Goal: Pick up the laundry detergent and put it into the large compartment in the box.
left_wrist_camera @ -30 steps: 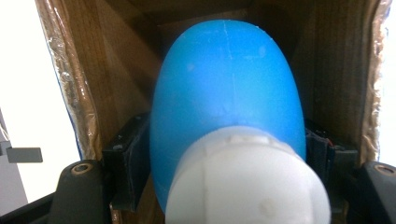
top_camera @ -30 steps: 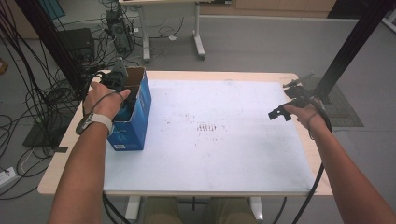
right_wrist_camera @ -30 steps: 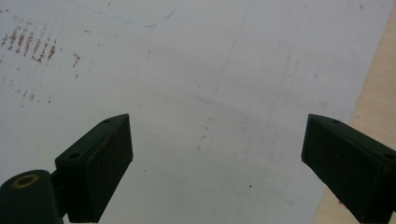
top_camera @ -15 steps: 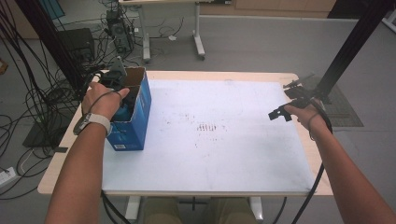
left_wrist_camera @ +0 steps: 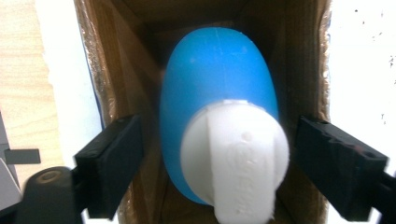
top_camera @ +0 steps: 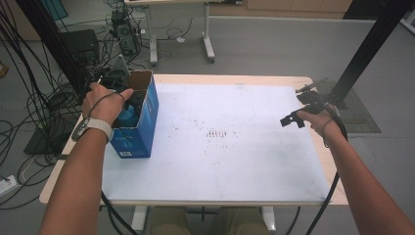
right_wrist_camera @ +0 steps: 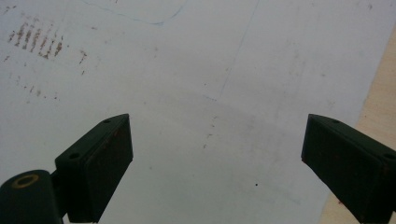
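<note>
The left gripper [left_wrist_camera: 212, 163] is lowered into the open top of a rectangular cardboard box [top_camera: 142, 125], glossy blue on the outside and raw brown corrugated board on its inner walls. Standing inside the box, directly between and ahead of the jaws, is a smooth, rounded blue plastic bottle [left_wrist_camera: 217, 84] topped by a matte white cap [left_wrist_camera: 236, 158] with faint embossed lettering. The jaws have just been opening: both flat black pads now stand clear of the cap, one on either side, so the bottle is released and rests in the box. The right gripper [right_wrist_camera: 215, 172] hangs over the white, flat table sheet [right_wrist_camera: 196, 93], its jaws spread wide with nothing between them. Ahead of it and to its left the sheet carries a patch of small brown scuff marks [right_wrist_camera: 37, 39]; a strip of pale wood table edge [right_wrist_camera: 383, 93] lies off to its right.
</note>
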Motion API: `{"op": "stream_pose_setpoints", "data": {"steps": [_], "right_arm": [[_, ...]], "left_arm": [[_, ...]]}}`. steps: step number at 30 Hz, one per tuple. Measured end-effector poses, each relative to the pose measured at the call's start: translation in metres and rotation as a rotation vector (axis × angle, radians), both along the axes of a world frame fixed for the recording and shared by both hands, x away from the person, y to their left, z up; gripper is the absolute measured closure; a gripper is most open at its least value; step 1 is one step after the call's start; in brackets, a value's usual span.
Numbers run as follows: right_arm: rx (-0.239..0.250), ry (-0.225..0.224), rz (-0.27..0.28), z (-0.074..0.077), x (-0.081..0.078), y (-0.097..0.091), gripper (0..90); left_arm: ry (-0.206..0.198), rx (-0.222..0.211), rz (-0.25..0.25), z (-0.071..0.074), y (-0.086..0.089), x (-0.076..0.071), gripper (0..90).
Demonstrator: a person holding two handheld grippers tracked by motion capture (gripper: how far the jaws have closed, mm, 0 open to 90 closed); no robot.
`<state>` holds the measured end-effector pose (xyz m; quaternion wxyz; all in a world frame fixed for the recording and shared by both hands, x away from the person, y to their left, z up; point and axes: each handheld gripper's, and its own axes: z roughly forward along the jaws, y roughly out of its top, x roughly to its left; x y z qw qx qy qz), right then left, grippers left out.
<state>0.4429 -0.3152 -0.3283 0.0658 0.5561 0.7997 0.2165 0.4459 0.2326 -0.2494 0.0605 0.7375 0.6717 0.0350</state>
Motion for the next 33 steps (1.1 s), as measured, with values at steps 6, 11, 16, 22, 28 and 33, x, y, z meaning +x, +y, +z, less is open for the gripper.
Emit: {"op": "stream_pose_setpoints", "data": {"steps": [6, 11, 16, 22, 28, 33], "right_arm": [[0.002, -0.005, -0.003, 0.001, -0.001, -0.002, 8.7], [0.004, -0.006, -0.003, 0.002, -0.002, -0.002, 8.7], [0.003, -0.009, -0.001, 0.003, -0.003, -0.002, 8.7], [0.005, -0.014, -0.002, 0.006, -0.004, -0.003, 8.7], [0.005, -0.019, 0.002, 0.008, -0.006, -0.003, 8.8], [0.006, -0.021, 0.004, 0.009, -0.007, -0.003, 8.7]], "left_arm": [[-0.015, 0.01, -0.011, 0.009, -0.004, -0.003, 7.9], [-0.028, 0.002, -0.009, 0.017, -0.006, -0.006, 6.2], [-0.042, -0.019, -0.001, 0.026, -0.01, -0.009, 4.9], [-0.05, -0.021, 0.012, 0.036, -0.015, -0.014, 4.7], [-0.057, -0.038, 0.013, 0.047, -0.027, -0.019, 4.8], [-0.077, -0.038, 0.011, 0.058, -0.038, -0.024, 4.7]]}}
